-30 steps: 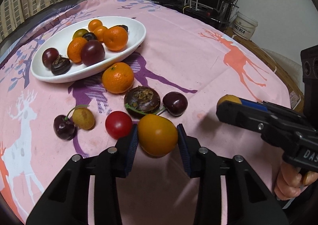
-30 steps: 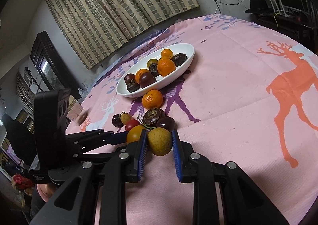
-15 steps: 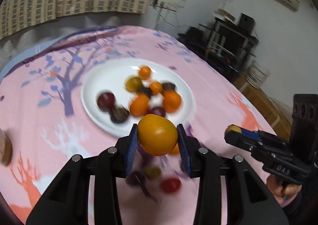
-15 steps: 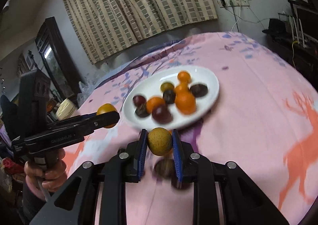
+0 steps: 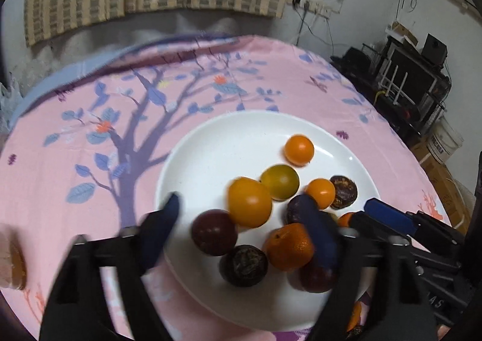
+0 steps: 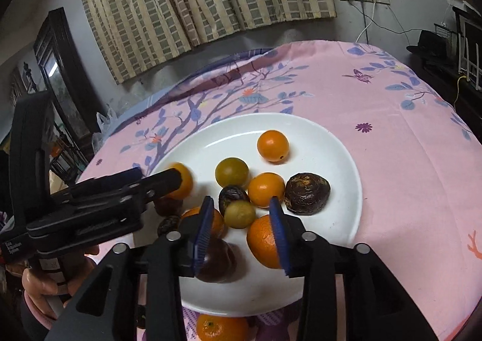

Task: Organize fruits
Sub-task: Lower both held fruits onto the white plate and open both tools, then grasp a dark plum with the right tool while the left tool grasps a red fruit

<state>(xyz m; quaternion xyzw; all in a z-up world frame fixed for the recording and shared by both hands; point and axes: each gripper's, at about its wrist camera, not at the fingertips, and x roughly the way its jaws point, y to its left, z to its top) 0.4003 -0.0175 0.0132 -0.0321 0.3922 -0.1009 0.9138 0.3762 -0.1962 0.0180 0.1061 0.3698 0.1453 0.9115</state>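
**Two grippers releasing fruit over the white plate**

The white plate (image 5: 211,142) lay on the pink tablecloth (image 5: 75,160) and served as the reference for all positions. It held small orange fruits, a yellow-green fruit (image 5: 279,181), dark purple plums, dark brown wrinkled fruits and a mandarin (image 5: 288,246). The left gripper (image 5: 244,229) hung over the plate's near half, its jaws opening wide; the orange-yellow fruit (image 5: 249,201) sat between them, clear of both blurred pads. The right gripper (image 6: 241,229) was also above the near half, its jaws opening, with a small yellow-brown fruit (image 6: 239,214) between the blue pads and touching neither.

The right wrist view alone showed a second mandarin (image 6: 221,327) on the cloth just beyond the plate's near rim, and the hand (image 6: 45,283) carrying the left gripper at the plate's left. The left wrist view alone showed the dark shelving unit (image 5: 412,81) far right of the plate.

The far half of the plate was bare, and open cloth surrounded its far and right rims up to the table's edge.
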